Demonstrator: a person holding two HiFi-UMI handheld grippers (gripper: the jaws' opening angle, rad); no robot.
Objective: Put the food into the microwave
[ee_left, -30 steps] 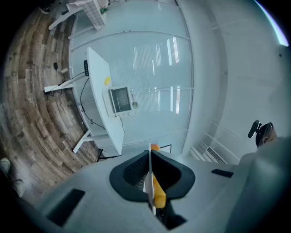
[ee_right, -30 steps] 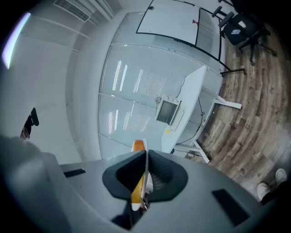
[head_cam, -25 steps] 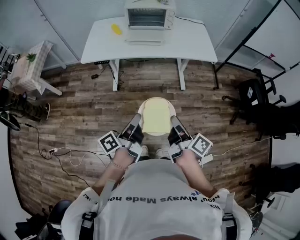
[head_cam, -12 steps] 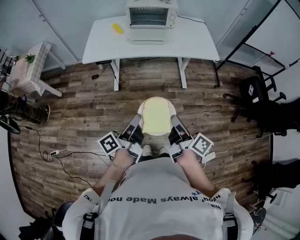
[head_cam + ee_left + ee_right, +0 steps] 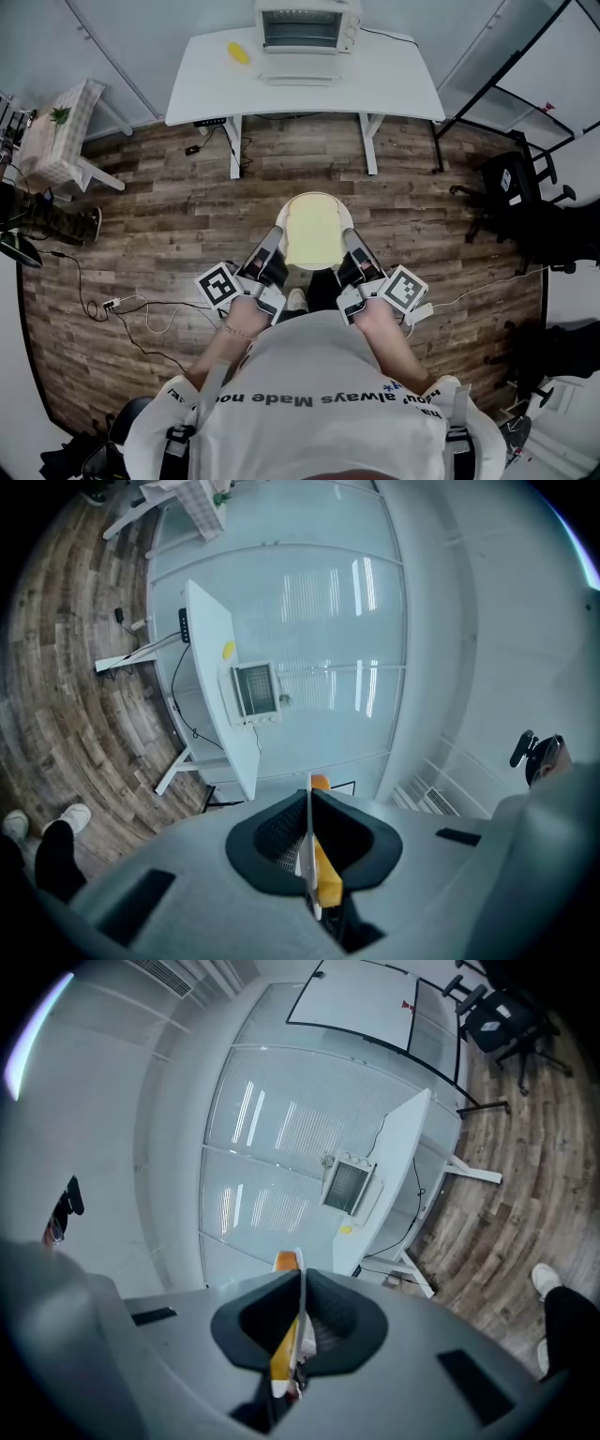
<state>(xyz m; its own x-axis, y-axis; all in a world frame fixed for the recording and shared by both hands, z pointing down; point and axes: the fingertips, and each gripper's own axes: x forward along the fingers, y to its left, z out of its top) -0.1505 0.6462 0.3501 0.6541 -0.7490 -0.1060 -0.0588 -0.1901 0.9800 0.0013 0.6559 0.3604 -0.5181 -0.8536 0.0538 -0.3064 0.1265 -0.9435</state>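
I hold a round white plate (image 5: 314, 198) between both grippers, level over the wooden floor. A pale yellow slab of food (image 5: 314, 232) lies on it. The left gripper (image 5: 277, 242) is shut on the plate's left rim and the right gripper (image 5: 350, 242) on its right rim. In the left gripper view the plate edge (image 5: 308, 822) runs between the pads, with the food (image 5: 326, 878) beside it. The right gripper view shows the same rim (image 5: 299, 1312) and food (image 5: 282, 1349). The white microwave (image 5: 307, 26) stands on the white table (image 5: 394, 84) ahead, its door apparently folded down in front.
A small yellow thing (image 5: 238, 53) lies on the table left of the microwave. A side table with a plant (image 5: 56, 141) stands at the left, a black chair (image 5: 511, 187) and shelf frame at the right. Cables and a power strip (image 5: 108, 303) lie on the floor.
The person has stepped forward: the feet have shifted under the plate and the table sits slightly nearer. Both grippers keep the same hold on the plate.
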